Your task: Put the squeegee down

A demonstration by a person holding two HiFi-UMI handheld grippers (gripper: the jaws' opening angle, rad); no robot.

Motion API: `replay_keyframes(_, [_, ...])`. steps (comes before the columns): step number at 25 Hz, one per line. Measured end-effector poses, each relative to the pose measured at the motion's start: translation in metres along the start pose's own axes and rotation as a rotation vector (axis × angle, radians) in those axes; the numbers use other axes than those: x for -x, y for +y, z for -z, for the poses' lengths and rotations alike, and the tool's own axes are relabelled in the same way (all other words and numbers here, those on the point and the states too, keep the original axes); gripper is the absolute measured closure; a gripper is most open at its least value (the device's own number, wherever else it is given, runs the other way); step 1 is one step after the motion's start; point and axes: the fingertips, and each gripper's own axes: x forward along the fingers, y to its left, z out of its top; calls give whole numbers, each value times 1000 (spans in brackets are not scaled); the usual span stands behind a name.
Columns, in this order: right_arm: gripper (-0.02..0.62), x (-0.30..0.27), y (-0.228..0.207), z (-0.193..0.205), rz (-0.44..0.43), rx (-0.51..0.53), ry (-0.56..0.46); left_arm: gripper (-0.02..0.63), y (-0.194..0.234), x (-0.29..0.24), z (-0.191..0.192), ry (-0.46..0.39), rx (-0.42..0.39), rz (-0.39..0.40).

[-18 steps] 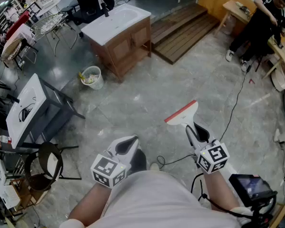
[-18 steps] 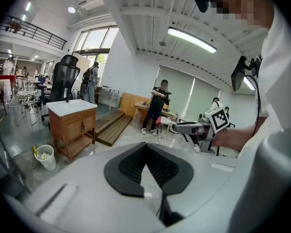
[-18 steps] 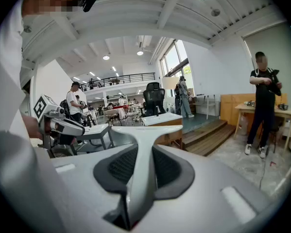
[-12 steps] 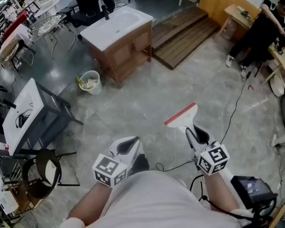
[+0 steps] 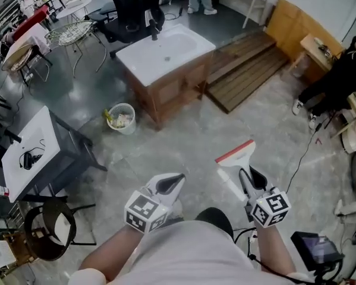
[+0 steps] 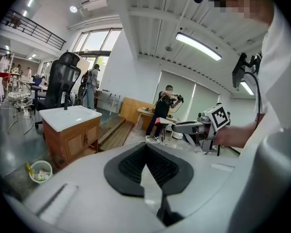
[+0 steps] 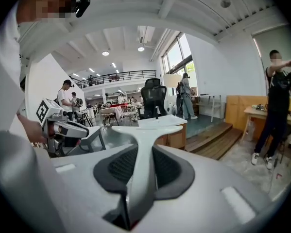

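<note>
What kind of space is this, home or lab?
Likely an open-plan lab or workshop, not a home: a sink vanity stands free on the bare stone floor, a second sink on a dark stand sits nearby, and a person works at a wooden desk.

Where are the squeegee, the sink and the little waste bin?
squeegee [image 5: 232, 165]: head view, white head below the red blade.
sink [image 5: 172, 50]: head view, bare white basin.
waste bin [image 5: 126, 129]: head view, front wall.
</note>
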Motion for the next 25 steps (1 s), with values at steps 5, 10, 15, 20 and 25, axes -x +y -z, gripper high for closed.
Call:
replay_keyframes(5, [503, -49, -13, -20, -38, 21, 12, 600, 34, -18, -7, -7, 29, -36])
replay_keyframes(10, [503, -115, -40, -42, -97, 40, 38, 600, 81, -49, -26, -15, 72, -91])
replay_keyframes(15, [503, -187, -95, -78, -188, 63, 51, 600, 123, -106, -61, 1, 93, -163])
replay_keyframes(20, [503, -260, -153, -120, -280, 108, 42, 600, 166, -166, -113, -31, 90, -258])
replay_keyframes(25, [503, -298, -193, -136, -332, 137, 50, 600, 176, -208, -135, -69, 132, -307])
